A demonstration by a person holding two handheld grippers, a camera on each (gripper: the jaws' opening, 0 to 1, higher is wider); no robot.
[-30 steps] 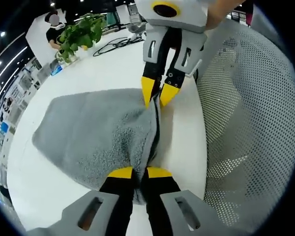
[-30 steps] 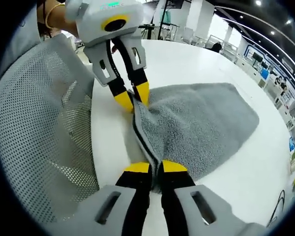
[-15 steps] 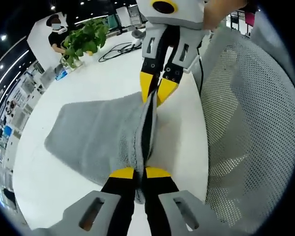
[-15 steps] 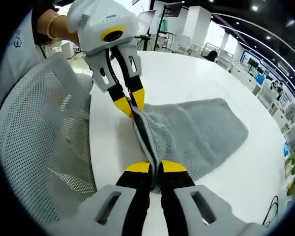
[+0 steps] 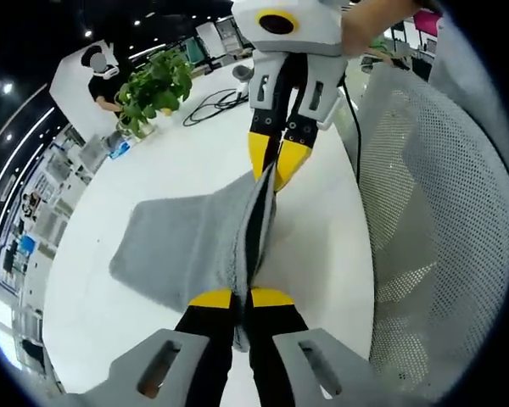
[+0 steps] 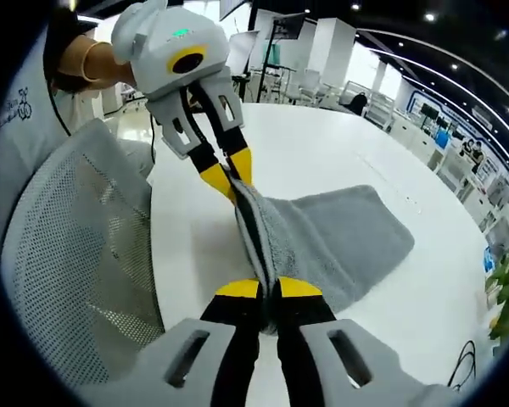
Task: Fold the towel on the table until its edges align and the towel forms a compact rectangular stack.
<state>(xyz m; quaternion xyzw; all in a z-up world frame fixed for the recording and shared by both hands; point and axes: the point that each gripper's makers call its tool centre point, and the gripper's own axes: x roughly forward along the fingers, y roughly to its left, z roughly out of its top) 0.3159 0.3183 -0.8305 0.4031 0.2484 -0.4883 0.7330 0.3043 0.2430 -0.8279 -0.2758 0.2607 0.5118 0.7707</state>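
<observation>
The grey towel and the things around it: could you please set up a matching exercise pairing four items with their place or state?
Items:
1. grey towel
2. potted plant
3. mesh chair back
4. black cable

Places or states:
A. stands near the far edge of the white table
B. lies looped on the table close to the plant
C. one edge lifted, pinched by the left gripper and the right gripper
D. beside the table's edge, full of small holes

Pairs: 1-C, 2-A, 3-D, 4-B
</observation>
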